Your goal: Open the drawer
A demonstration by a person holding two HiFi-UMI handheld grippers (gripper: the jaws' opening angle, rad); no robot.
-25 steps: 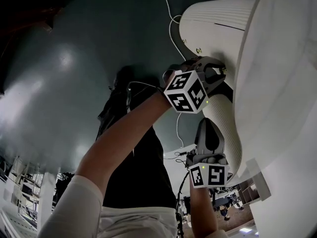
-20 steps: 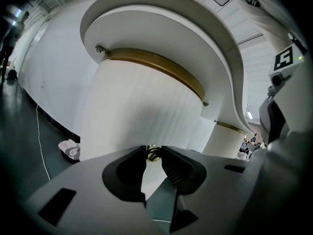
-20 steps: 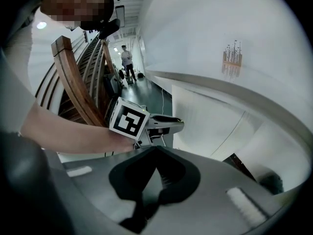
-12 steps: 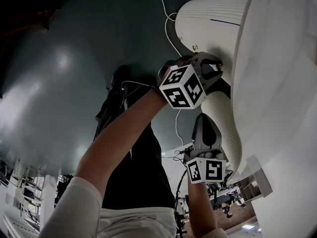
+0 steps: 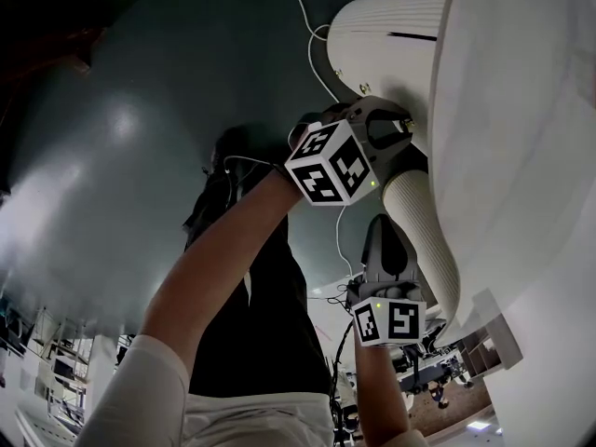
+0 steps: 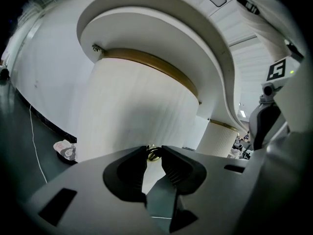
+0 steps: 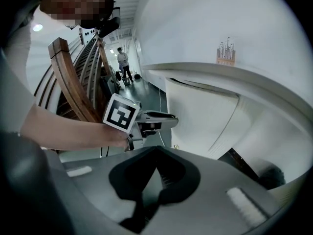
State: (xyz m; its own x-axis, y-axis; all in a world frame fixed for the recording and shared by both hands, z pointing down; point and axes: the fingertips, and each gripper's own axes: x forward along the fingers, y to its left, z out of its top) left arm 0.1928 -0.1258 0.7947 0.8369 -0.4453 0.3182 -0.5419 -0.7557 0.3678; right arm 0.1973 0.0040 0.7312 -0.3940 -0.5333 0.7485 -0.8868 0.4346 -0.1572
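Drawer front (image 5: 391,45), white, ribbed and curved, fills the top of the head view, tucked under the edge of a white worktop (image 5: 521,138). The left gripper (image 5: 400,127) reaches up to the drawer front's lower edge at the end of a bare forearm (image 5: 223,268), its marker cube turned to the camera. Its tips are hidden against the panel in this view. The right gripper (image 5: 386,223) hangs below the drawer front and apart from it, pointing up alongside a ribbed white column (image 5: 424,240). A white cable (image 5: 312,45) trails over the dark green floor (image 5: 140,138) left of the drawer front.

In the left gripper view the fingers (image 6: 180,169) pinch a small brass knob (image 6: 153,153) that stands out from the drawer front (image 6: 132,106); the knob fills the narrow gap between the tips. The worktop (image 6: 161,28) overhangs the drawer front, with a brass band (image 6: 156,65) along the join. A crumpled scrap (image 6: 66,150) lies on the floor to the left of the drawer front.

In the right gripper view that gripper's fingers (image 7: 168,180) are pressed together with nothing between them, below the drawer front (image 7: 200,116) and clear of it. The left gripper (image 7: 171,117) meets the drawer front's left edge. A dark gap (image 7: 239,160) shows at the drawer front's lower right, and a wooden chair (image 7: 68,77) stands well to its left
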